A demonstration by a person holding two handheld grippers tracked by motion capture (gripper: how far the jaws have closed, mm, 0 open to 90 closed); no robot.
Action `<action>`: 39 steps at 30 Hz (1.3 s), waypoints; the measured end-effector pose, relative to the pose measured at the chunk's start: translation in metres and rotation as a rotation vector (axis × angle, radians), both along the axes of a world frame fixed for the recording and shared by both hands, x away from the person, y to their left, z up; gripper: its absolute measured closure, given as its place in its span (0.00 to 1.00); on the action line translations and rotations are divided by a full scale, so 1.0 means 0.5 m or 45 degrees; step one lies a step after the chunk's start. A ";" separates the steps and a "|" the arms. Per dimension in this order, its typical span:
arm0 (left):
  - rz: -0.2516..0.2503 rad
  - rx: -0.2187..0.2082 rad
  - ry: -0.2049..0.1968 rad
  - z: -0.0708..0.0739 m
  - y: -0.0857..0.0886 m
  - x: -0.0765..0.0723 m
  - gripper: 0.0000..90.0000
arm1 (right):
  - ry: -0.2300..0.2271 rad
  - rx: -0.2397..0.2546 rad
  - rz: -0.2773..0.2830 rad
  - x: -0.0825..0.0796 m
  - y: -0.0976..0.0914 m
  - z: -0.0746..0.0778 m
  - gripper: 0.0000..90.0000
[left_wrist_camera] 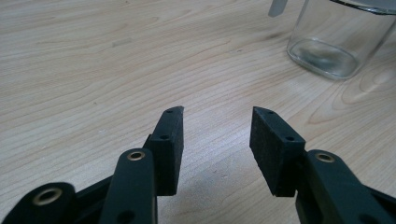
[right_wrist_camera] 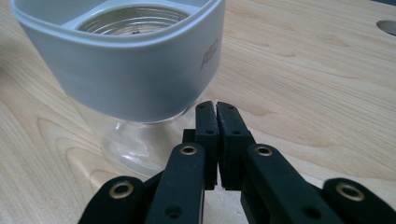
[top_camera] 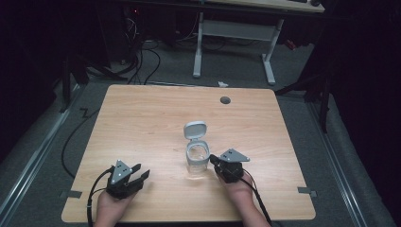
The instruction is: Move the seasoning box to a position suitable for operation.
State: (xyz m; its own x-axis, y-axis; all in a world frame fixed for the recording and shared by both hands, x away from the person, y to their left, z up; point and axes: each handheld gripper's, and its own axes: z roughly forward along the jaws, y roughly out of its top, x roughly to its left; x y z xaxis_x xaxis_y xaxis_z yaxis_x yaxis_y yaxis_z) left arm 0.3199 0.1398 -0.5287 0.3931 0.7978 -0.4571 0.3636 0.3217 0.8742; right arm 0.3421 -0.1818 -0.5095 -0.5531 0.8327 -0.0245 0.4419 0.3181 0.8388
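Clear glass jar (top_camera: 197,161) with grey squarish collar beside closed right claw (top_camera: 213,159).

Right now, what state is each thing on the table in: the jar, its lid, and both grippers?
Jar: upright on the table, looks empty.
Lid: flipped open, standing up behind the jar's mouth.
Left gripper: open, nothing between the jaws, off to the jar's left.
Right gripper: shut, holding nothing, tips right beside the jar; contact can't be told.

Looks like a lab: dim room, grey carpet, black cables (top_camera: 142,61) trailing behind the light wooden table (top_camera: 142,123), white-legged desk (top_camera: 236,42) beyond it.
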 end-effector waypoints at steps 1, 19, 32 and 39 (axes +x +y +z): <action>0.000 -0.001 0.000 0.000 -0.001 0.000 0.61 | -0.002 0.003 0.006 -0.003 0.001 0.000 0.98; -0.016 0.006 -0.009 -0.001 -0.007 -0.005 0.64 | -0.022 0.021 0.034 -0.027 0.008 0.001 0.94; -0.092 -0.003 -0.047 0.000 -0.050 -0.022 0.65 | 0.021 0.067 -0.054 -0.025 -0.038 0.000 0.78; -0.202 -0.056 -0.029 0.009 -0.129 -0.039 0.66 | -0.016 0.088 -0.125 -0.031 -0.067 0.006 0.81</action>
